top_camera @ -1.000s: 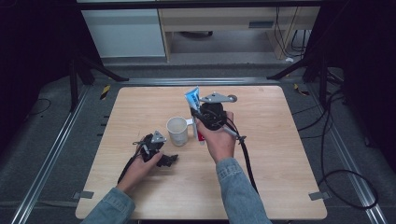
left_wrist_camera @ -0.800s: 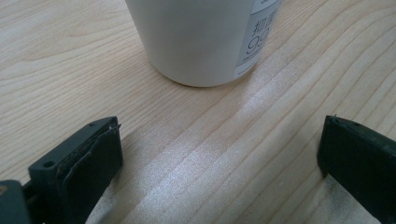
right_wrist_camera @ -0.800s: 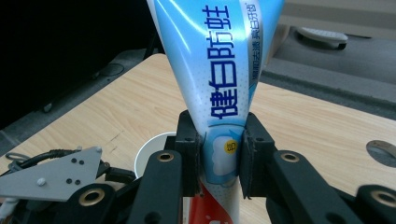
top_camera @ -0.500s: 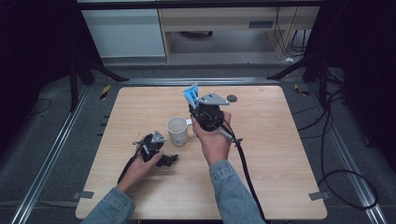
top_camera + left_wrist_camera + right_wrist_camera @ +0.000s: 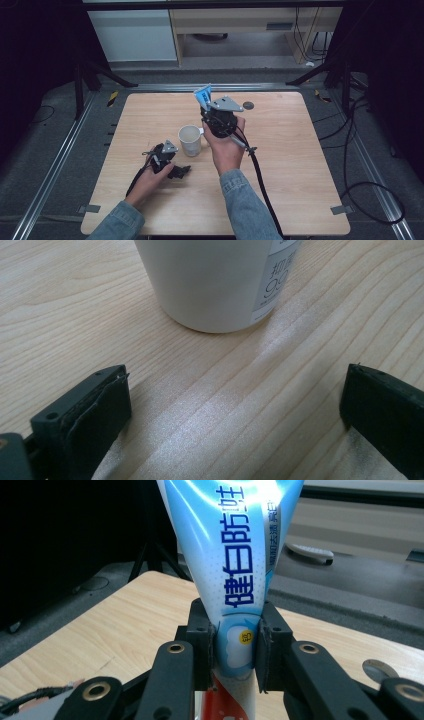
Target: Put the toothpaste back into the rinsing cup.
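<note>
The right gripper (image 5: 209,106) is clamping a blue-and-white toothpaste tube (image 5: 235,560), its jaws pinching the tube's lower body from both sides just above the red section near the cap end. The tube is standing roughly upright in the grip, its long axis running up and down with the flat crimped end pointing up and leaning a little away from the person, as the high view shows it (image 5: 203,94). The white cup (image 5: 190,140) is sitting upright on the wooden table (image 5: 300,170), mouth open to the ceiling. Taking the cup as the landmark, the tube is hanging just behind it and slightly to its right, raised above the rim level rather than over the mouth.

The left gripper (image 5: 181,172) is resting low on the table on the person's side of the cup, a little to its left. Its jaws are standing wide apart with nothing between them, pointing at the cup's base (image 5: 210,285), near it but not touching.

The right hand is the one carrying the work. Judging from this, the coming move is turning on one relation: the tube's cap end needs bringing forward over the cup's mouth and lowering along the tube's own axis. The open left gripper is well placed for steadying the cup.
</note>
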`<action>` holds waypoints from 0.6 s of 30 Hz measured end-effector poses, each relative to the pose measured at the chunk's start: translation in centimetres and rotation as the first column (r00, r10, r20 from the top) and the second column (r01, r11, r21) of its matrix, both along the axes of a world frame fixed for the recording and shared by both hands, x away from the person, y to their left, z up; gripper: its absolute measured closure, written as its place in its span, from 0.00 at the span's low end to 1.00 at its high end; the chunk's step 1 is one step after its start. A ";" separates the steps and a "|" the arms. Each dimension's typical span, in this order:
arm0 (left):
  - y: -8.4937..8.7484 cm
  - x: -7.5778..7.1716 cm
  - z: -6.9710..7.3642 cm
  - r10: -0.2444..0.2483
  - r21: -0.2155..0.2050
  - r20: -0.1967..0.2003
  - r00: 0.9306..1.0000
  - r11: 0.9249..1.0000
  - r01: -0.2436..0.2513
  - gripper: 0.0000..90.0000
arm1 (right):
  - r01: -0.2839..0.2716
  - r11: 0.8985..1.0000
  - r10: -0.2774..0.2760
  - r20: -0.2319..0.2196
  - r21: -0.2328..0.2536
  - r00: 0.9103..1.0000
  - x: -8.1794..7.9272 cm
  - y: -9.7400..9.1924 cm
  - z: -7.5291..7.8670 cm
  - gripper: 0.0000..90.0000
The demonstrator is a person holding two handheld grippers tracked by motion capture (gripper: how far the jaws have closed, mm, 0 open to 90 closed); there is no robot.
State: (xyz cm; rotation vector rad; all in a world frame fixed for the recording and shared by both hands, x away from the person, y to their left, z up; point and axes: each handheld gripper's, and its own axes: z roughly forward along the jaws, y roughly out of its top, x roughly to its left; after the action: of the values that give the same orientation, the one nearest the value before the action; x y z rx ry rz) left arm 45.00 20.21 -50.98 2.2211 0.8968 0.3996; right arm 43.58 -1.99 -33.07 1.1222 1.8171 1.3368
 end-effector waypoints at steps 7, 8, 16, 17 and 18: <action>0.0 0.0 0.0 0.000 0.002 0.002 1.000 1.000 0.000 0.00 | 0.001 1.000 -0.001 0.039 0.014 0.999 0.0 0.6 0.5 0.81; 0.0 0.0 0.0 0.000 0.002 0.002 1.000 1.000 0.000 0.00 | -0.006 1.000 0.005 0.052 0.020 0.999 0.1 0.8 0.5 0.81; 0.0 0.0 0.0 -0.001 0.002 0.001 1.000 1.000 0.001 0.00 | -0.031 0.998 0.026 0.075 0.060 0.997 0.5 1.6 0.2 0.81; 0.0 0.0 0.0 0.000 0.002 0.002 1.000 1.000 0.000 0.00 | -0.028 0.997 0.022 0.076 0.078 0.997 0.7 1.9 0.1 0.81; 0.0 0.0 0.0 0.000 0.002 0.002 1.000 1.000 0.000 0.00 | -0.028 0.997 0.022 0.076 0.078 0.997 0.7 1.9 0.1 0.81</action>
State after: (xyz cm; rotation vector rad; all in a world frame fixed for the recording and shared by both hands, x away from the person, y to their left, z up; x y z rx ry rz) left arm 45.01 20.22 -50.96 2.2227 0.8955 0.4024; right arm 44.33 -0.13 -32.98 1.0786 1.7435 1.4577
